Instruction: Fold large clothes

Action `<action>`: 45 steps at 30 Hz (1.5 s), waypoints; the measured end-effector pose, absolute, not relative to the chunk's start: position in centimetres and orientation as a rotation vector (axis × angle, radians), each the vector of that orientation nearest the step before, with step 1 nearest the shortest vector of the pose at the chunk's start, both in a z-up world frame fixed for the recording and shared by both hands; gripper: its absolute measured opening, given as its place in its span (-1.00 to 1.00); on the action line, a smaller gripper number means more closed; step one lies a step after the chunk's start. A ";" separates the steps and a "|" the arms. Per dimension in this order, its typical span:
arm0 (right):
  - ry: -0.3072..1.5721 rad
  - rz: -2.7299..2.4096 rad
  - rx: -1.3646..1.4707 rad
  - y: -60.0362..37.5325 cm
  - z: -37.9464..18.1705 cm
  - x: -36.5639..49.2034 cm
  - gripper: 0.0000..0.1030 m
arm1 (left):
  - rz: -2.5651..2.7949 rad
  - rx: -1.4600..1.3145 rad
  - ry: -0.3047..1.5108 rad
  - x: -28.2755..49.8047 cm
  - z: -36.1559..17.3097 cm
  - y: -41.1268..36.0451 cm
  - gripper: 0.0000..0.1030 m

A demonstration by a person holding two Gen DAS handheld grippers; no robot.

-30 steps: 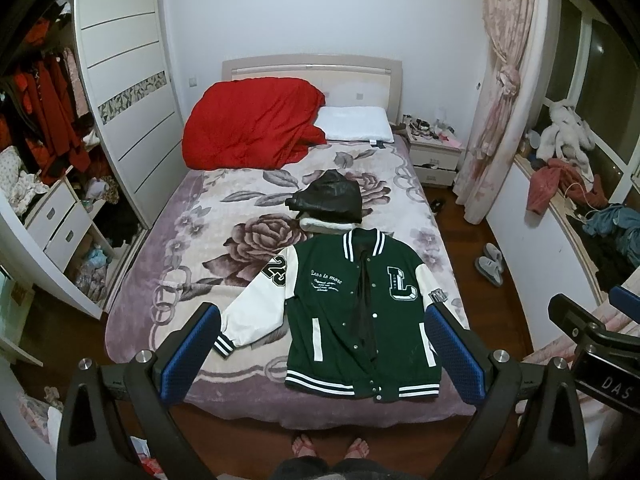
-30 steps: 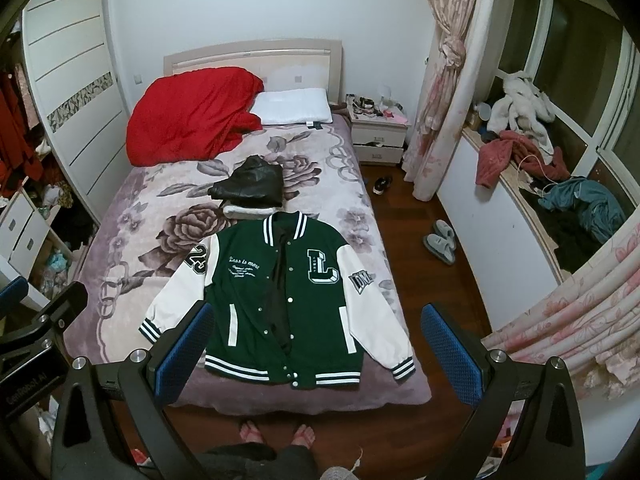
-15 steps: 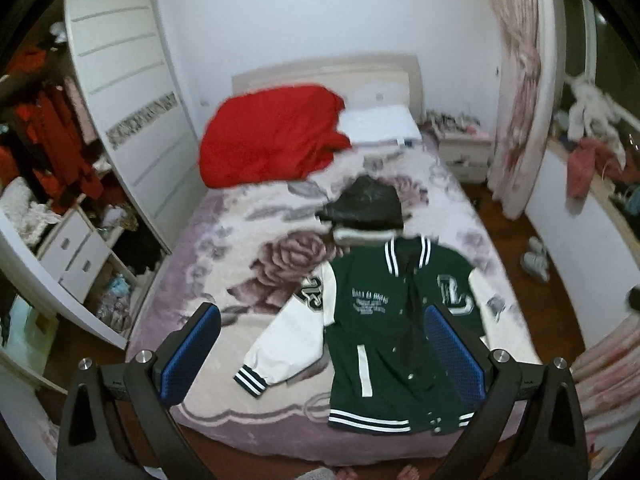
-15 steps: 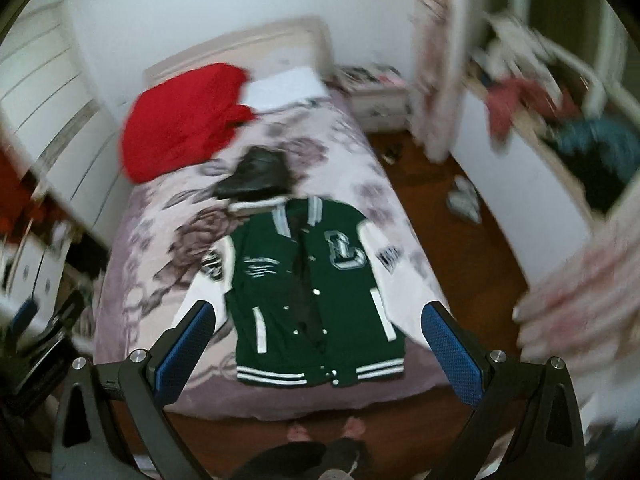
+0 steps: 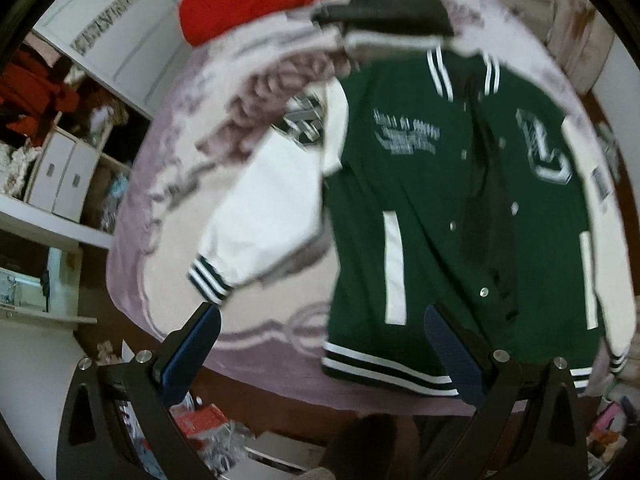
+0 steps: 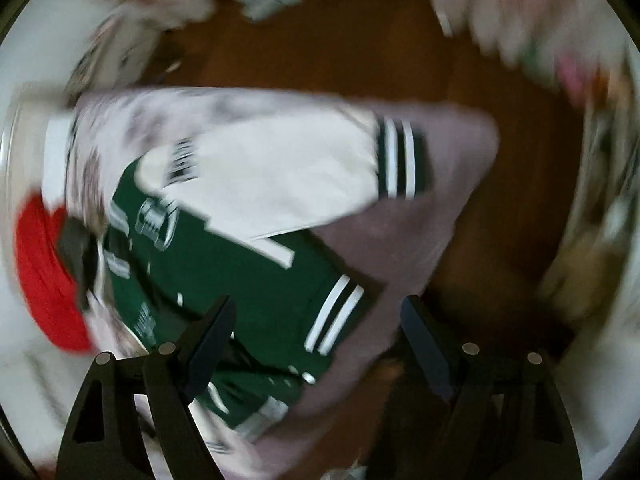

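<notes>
I am at the very beginning of the fold, and both my grippers point steeply down at the bed (image 5: 168, 216), where the green varsity jacket (image 5: 420, 208) lies flat on the flowered blanket with its front side up, the collar toward the headboard and the hem at the foot edge near me. It is spread like this so that each part can be turned inward one by one. In the left wrist view the jacket fills the centre and the 3 o'clock side, and its white left-hand sleeve (image 5: 264, 208) stretches out toward 9 o'clock, with the striped cuff (image 5: 208, 280) lying just beyond my left gripper (image 5: 320, 344). The fingers of this gripper stand wide apart and hold nothing; only blanket and hem are seen between them. In the right wrist view, which is much blurred and rotated, the other white sleeve (image 6: 280, 176) runs toward 2 o'clock, and its cuff (image 6: 400, 160) lies near the bed corner over the brown floor (image 6: 360, 40). The fingers of my right gripper (image 6: 316, 328) have just been closing a little, but they are wide enough apart and nothing is gripped; the striped hem (image 6: 332, 316) lies below the gap. I judge that the sleeves come first, so each gripper goes to its own side.
</notes>
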State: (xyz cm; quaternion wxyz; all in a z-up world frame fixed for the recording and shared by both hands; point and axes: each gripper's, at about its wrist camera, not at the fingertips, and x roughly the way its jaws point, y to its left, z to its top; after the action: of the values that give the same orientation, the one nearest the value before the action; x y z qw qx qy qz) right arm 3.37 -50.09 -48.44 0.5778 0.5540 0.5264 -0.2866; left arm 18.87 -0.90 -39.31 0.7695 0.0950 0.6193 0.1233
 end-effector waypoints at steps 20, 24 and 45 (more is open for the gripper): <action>0.581 -0.715 1.582 -57.8 -64.9 5.4 -0.76 | -0.156 0.478 1.320 35.4 -52.9 -31.2 1.00; 0.609 -0.714 1.401 -65.4 -61.3 10.7 -0.77 | -0.136 0.492 1.347 40.8 -57.0 -35.0 1.00; 0.813 -0.297 0.743 -53.9 -41.4 39.2 -0.79 | 0.068 0.001 1.277 36.4 -47.4 -10.3 1.00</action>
State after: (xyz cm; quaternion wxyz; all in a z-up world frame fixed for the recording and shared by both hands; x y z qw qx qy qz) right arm 39.20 -53.85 -41.40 0.8417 0.3515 0.3849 -0.1404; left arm 36.42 -10.34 -47.36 0.8025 0.0005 0.5959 0.0315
